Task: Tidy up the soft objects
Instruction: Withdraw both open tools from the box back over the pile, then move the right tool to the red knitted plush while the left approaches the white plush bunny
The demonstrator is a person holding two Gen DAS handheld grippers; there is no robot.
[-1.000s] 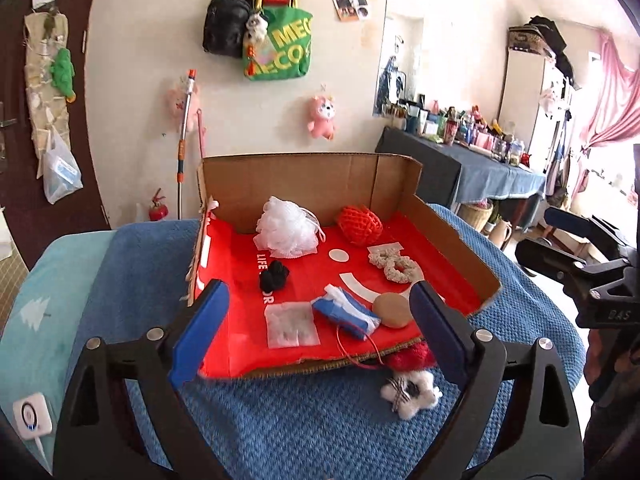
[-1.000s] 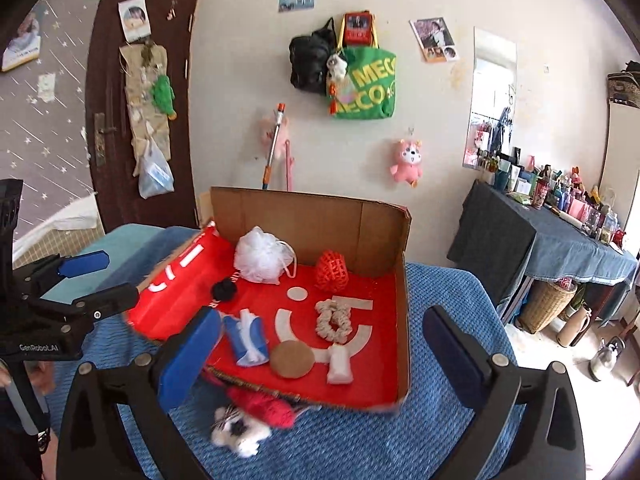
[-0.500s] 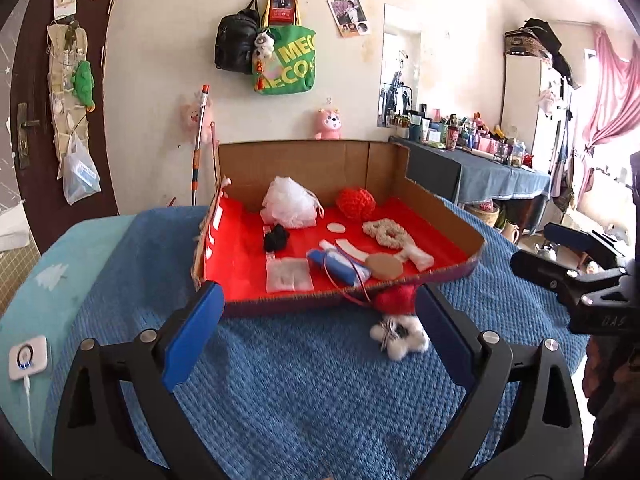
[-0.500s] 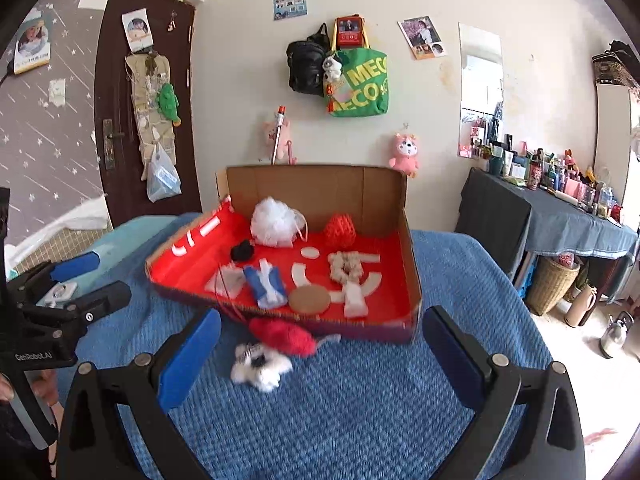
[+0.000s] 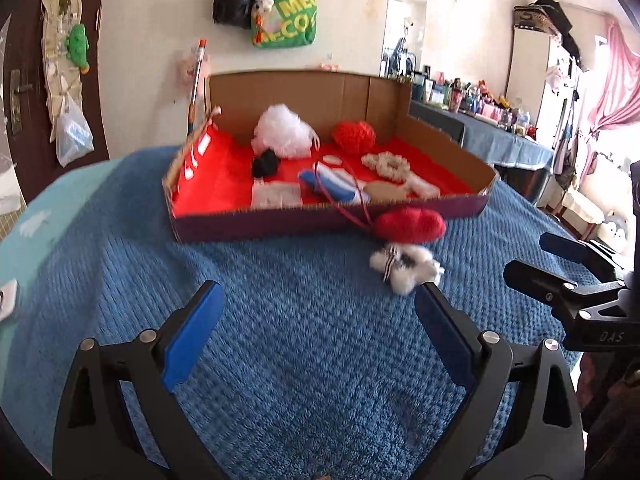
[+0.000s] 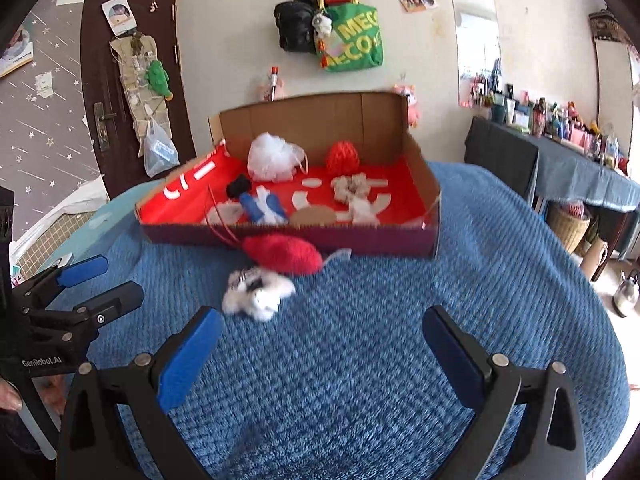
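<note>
A cardboard box [image 5: 328, 222] [image 6: 280, 236] with a red lining sits on the blue blanket [image 5: 280, 320] [image 6: 360, 320]. Inside lie a white mesh puff [image 5: 282, 130] [image 6: 272, 158], a red knit ball [image 5: 354, 136] [image 6: 342, 156], a black pom [image 5: 265, 162], a blue and white cloth [image 5: 328, 184] [image 6: 262, 208] and a cream scrunchie [image 5: 386, 164] [image 6: 352, 188]. A red knit pouch [image 5: 410, 224] [image 6: 282, 254] and a white fluffy toy [image 5: 404, 268] [image 6: 256, 294] lie on the blanket before the box. My left gripper [image 5: 316, 332] and right gripper [image 6: 324, 344] are open, empty, and short of the toys.
A dresser [image 6: 560, 168] with bottles stands to the right. Bags [image 6: 352, 40] hang on the far wall. A dark door [image 6: 120, 80] is at the left. The blanket's edge drops off at the right side [image 6: 608, 320].
Both grippers have pulled back and lower from the box. The box and the toys now sit farther ahead in both views. Both stay open.
</note>
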